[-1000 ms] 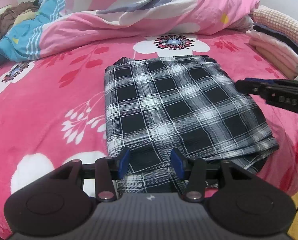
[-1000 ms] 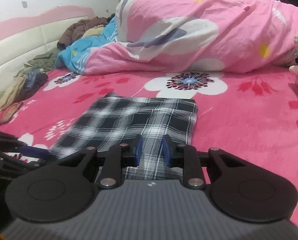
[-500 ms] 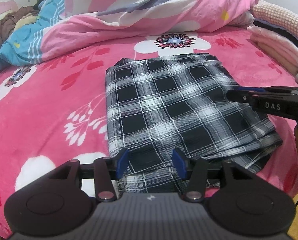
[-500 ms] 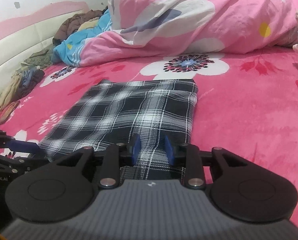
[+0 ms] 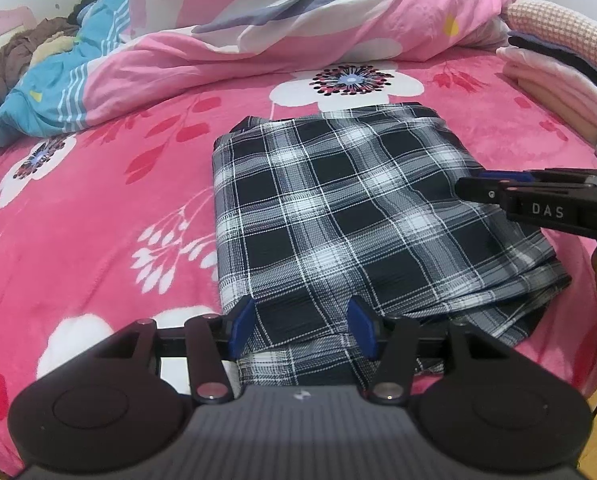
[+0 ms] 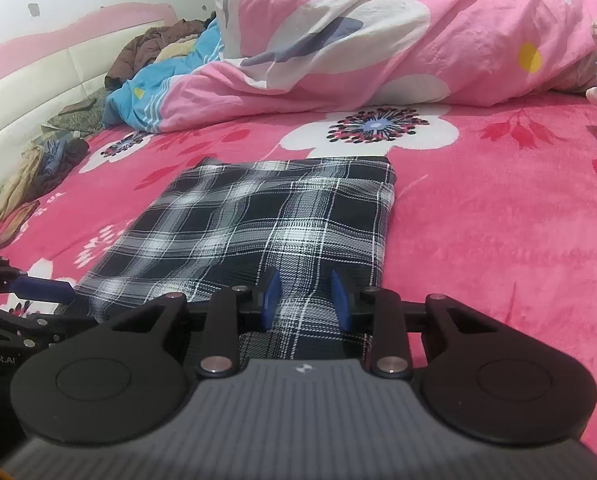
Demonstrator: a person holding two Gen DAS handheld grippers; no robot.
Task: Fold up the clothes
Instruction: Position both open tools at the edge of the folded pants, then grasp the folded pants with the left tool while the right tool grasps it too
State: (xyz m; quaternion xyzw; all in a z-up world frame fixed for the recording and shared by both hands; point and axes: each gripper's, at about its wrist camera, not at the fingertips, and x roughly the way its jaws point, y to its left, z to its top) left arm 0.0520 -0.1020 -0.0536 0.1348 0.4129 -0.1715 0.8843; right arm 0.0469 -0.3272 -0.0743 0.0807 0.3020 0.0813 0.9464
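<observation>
- The checked garment [image 5: 338,216] lies on the bed [image 5: 98,220] as a layered rectangle, its far and left edges straight and the stacked layers showing at the near right corner.
- That much folding shows; whether another fold is wanted or only tidying and stacking is left, I cannot tell.
- The left gripper [image 5: 301,328] is spread, both blue pads over the near hem with no cloth pinched.
- The right gripper [image 6: 304,300] is likewise released, poised over the near right part.
- A bunched quilt [image 5: 278,20] lies well beyond the far edge; folded piles [image 5: 550,76] sit to the right.
- Bare bed lies left and beyond; the bed's near edge is close.
</observation>
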